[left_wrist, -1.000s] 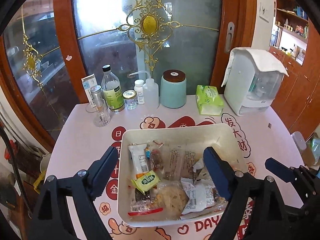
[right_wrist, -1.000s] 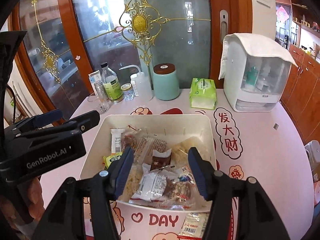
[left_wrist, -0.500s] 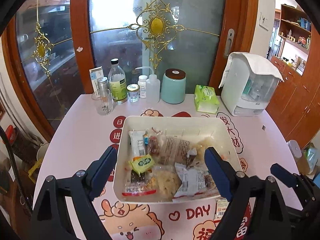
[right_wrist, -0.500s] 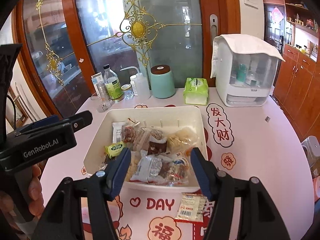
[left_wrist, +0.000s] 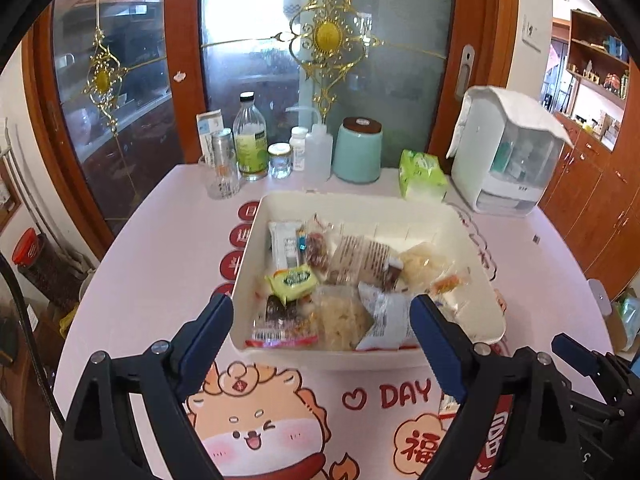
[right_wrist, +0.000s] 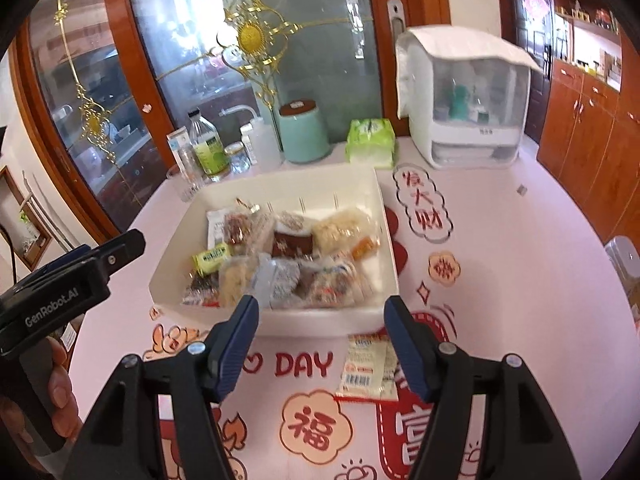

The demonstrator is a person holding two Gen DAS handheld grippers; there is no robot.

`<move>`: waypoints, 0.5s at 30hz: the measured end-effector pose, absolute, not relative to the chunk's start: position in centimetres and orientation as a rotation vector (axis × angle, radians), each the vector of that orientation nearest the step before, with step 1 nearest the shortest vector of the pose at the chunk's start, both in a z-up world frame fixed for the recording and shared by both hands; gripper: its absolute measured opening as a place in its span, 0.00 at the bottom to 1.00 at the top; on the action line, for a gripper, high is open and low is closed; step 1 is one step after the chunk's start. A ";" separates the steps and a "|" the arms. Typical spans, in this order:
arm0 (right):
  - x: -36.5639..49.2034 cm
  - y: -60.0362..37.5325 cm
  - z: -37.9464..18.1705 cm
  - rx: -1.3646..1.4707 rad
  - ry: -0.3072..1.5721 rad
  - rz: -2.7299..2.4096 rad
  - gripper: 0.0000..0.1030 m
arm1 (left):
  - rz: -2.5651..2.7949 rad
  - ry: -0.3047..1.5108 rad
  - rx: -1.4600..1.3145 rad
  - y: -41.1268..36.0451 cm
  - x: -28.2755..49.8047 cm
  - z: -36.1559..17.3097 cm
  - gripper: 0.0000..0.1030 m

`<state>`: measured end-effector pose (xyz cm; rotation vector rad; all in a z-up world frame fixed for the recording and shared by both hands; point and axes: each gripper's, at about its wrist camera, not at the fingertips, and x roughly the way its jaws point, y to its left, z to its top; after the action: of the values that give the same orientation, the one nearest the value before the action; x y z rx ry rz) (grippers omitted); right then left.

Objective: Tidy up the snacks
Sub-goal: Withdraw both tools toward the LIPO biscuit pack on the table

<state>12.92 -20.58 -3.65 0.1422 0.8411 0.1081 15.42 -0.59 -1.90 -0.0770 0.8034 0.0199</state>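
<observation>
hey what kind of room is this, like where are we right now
Most likely a dining area in a home. A round table with a cartoon cloth holds a white bin of snack packets, bottles and a tissue pack stand by an ornate glass door, and wooden cabinets line the right side.

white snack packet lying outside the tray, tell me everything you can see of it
The flat white plastic snack packet lies face up on the pink printed tablecloth, just in front of the cream rectangular plastic tray and outside it. It looks sealed, with red and blue print near the top, a barcode lower down and a red strip along its bottom edge. It sits right of the red "DAY" lettering. The right gripper hangs open above it without touching; its right finger hides the packet's right edge.
</observation>
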 end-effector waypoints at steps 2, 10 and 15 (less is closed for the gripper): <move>12.6 -20.9 -4.8 0.144 0.860 0.098 0.64 | 0.027 0.813 -0.066 -0.9 15.0 -2.9 0.87; 11.8 -21.9 -8.7 0.149 0.933 0.077 0.64 | 0.024 0.872 -0.031 -2.2 14.0 -6.9 0.87; 11.8 -22.6 -10.5 0.153 0.965 0.068 0.64 | 0.025 0.915 -0.027 -2.6 13.8 -9.3 0.87</move>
<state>11.80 -22.55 -10.53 0.1527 0.9646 0.0683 13.81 -2.58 -9.28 -0.0267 0.9149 0.0246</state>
